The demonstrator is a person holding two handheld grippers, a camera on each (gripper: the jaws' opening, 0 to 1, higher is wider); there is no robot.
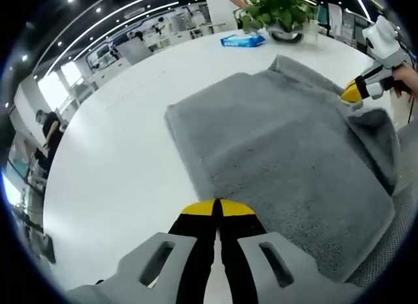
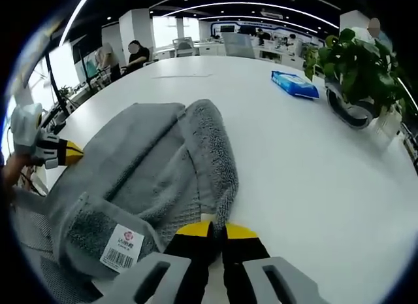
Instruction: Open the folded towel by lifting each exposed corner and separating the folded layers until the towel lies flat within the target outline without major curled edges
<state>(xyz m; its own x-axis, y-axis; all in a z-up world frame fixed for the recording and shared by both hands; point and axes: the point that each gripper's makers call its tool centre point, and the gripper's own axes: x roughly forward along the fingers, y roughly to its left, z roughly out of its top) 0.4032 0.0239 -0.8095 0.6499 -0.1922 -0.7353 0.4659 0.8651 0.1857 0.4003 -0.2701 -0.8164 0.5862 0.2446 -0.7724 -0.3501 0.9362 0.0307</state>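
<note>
Two tools work the towel [image 1: 281,153] at once, one at each end of it. The left tool [image 1: 217,208] has its yellow-tipped jaws pressed together at the towel's near edge; the tips meet right at the hem, and I cannot tell whether any cloth is caught between them. The right tool [image 2: 217,231] is likewise clenched, with the thick rolled edge of the towel running down into its tips, so it appears to pinch that edge. In the left gripper view the right tool shows at the far side, its yellow tip touching a raised, folded-over corner. The towel lies grey and bunched on the white bench [image 1: 117,160], one layer flopped over another, with a tag [image 2: 122,246] on a turned-up flap near the right tool. No target outline is visible on the bench. The chief risk, as I judge it, is that a tool grips two layers together, so lifting drags the whole fold instead of parting it. If the left tool holds nothing, a pull from the right would slide the towel across the smooth bench. Lifting too steeply could leave the rolled edge curled. A plant [image 2: 366,68] and a blue packet [image 2: 294,84] stand well apart from the towel.
</note>
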